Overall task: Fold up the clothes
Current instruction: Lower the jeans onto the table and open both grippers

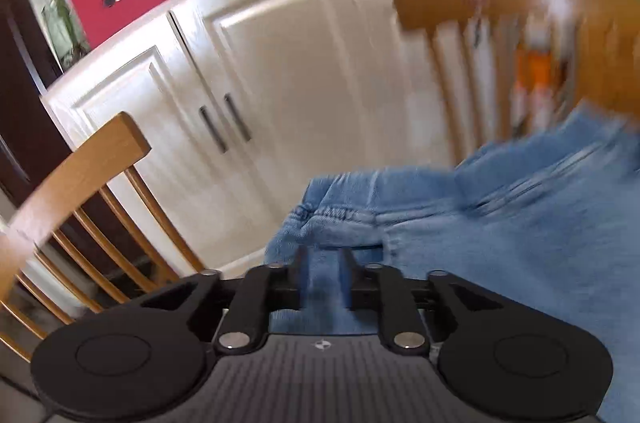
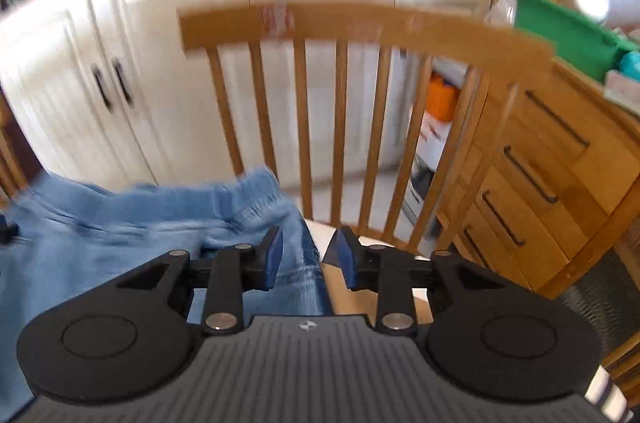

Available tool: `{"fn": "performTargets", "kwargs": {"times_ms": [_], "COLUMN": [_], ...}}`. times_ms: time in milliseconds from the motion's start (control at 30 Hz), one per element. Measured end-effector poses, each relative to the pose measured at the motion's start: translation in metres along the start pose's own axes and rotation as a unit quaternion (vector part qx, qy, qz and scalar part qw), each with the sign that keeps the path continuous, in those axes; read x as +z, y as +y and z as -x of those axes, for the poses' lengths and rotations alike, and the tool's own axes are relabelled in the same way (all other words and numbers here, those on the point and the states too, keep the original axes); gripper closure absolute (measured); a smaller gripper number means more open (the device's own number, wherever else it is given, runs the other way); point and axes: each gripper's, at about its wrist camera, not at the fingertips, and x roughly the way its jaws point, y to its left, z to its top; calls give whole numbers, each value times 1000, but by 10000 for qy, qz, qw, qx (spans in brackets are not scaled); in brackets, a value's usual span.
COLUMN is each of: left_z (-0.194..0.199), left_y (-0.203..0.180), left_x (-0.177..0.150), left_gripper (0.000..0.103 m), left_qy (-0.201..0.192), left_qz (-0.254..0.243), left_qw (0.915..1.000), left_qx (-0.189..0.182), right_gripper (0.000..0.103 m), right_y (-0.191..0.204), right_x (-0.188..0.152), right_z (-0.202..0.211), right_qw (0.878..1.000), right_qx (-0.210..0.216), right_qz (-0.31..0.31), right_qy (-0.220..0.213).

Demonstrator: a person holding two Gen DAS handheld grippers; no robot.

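Blue jeans (image 1: pixel 500 231) between left claw (image 1: pixel 323 263) fingers — blurred.

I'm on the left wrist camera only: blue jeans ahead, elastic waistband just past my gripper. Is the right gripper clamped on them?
Observer: No. The right gripper is open; only the side edge of the jeans runs between its fingers, with a bare gap beside the cloth.
Operator: What is straight ahead of it?
Observer: A wooden chair, its spindle back facing the right gripper, just beyond the jeans.
Operator: Anything on its outer side to avoid?
Observer: A wooden drawer unit with dark bar handles stands to the right of the chair, with a green crate on top.
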Motion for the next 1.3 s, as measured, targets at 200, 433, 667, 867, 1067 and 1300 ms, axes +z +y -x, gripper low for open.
{"fn": "performTargets", "kwargs": {"times_ms": [200, 433, 667, 867, 1067, 1300], "left_z": [142, 296, 384, 429, 435, 411], "left_y": [8, -42, -68, -55, -65, -53], "left_x": [-78, -183, -241, -223, -206, -223], "left_gripper": [70, 63, 59, 50, 53, 102], "left_qy": [509, 1586, 2066, 2175, 2231, 2859], "left_qz": [288, 901, 1379, 1866, 1401, 1244], "left_qw": [9957, 9653, 9411, 9270, 9459, 9326], "left_qx": [-711, -1869, -2296, -2418, -1895, -1820], "right_gripper": [67, 60, 84, 94, 94, 95], "right_y": [7, 31, 48, 91, 149, 183], "right_x": [-67, -231, -296, -296, -317, -326], "right_z": [139, 264, 289, 353, 387, 411], "right_qw": [9877, 9599, 9429, 9516, 9130, 8783], "right_qx": [1545, 2387, 2632, 2237, 1854, 2038], "right_qz": [148, 651, 609, 1907, 3625, 4319], "right_qy": [181, 1320, 1947, 901, 236, -215]}}
